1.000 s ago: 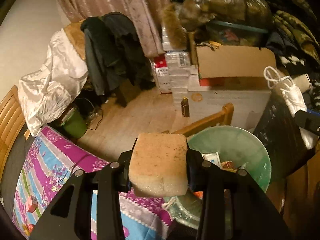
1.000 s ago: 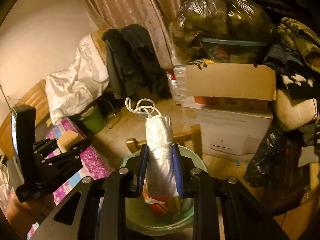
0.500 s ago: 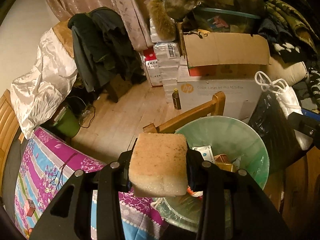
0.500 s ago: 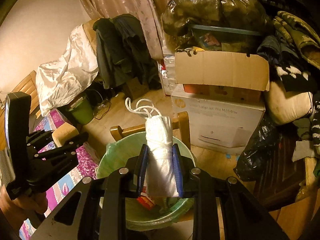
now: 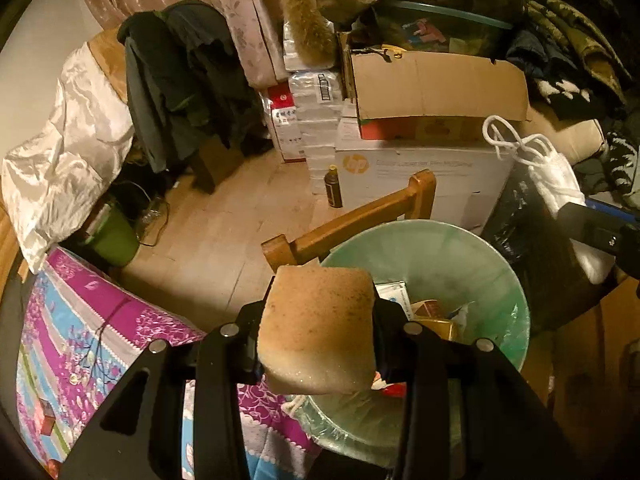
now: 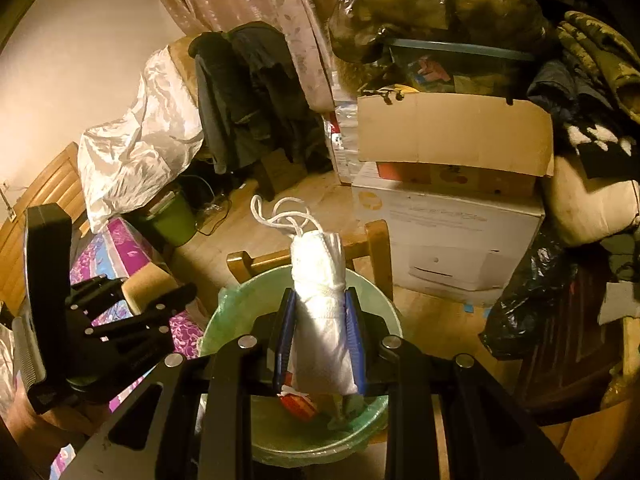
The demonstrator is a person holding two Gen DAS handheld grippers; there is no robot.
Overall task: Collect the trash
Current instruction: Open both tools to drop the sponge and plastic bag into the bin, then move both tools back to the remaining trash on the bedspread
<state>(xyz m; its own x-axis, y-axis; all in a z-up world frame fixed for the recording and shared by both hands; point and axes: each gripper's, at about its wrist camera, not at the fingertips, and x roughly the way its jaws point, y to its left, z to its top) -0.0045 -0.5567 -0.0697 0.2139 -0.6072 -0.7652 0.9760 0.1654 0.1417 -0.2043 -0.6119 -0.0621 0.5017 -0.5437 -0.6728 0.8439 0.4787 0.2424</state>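
My left gripper (image 5: 318, 328) pinches a speckled tan sponge (image 5: 318, 330) above the near rim of the green-lined trash bin (image 5: 460, 256). My right gripper (image 6: 320, 344) clamps a rolled white face mask (image 6: 320, 304) upright over the same bin, which has litter inside. Beyond stand a wooden chair rail (image 5: 352, 220) and a white printer box (image 5: 424, 176).
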